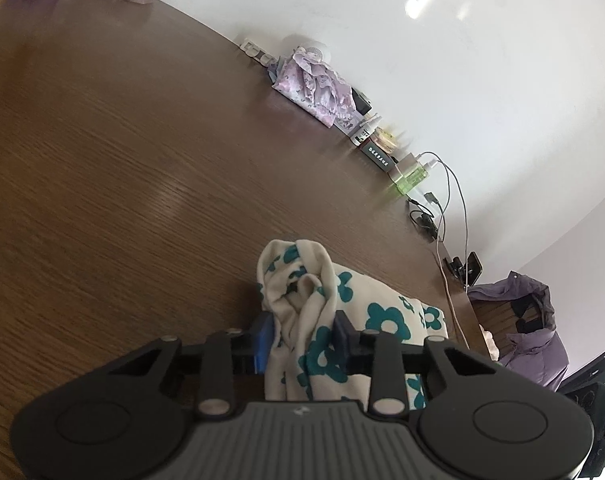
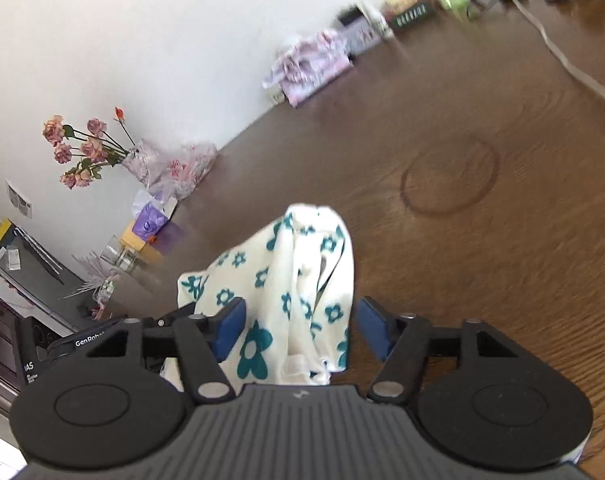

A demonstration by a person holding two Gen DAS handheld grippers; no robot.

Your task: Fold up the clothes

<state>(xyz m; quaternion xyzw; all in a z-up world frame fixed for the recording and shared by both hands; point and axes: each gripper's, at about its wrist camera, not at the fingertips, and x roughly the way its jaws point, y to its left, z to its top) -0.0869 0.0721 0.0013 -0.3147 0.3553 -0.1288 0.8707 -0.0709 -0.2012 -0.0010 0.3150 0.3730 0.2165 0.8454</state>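
The garment is cream cloth printed with teal flowers (image 1: 382,312), lying bunched on the brown wooden table (image 1: 102,160). In the left wrist view my left gripper (image 1: 302,332) is shut on a gathered fold of it, which rises between the blue pads (image 1: 264,336). In the right wrist view another part of the floral cloth (image 2: 286,280) hangs between the fingers of my right gripper (image 2: 298,324). Its blue pads (image 2: 372,330) stand apart, and a strip of table shows between the right pad and the cloth's edge, so it is open.
A folded lilac floral garment (image 1: 318,84) lies by the white wall, with small boxes, a green charger and cables (image 1: 442,200) further along. A purple jacket (image 1: 530,336) hangs off the table's end. Flowers (image 2: 82,148), plastic bags and a glass (image 2: 120,256) crowd the other side.
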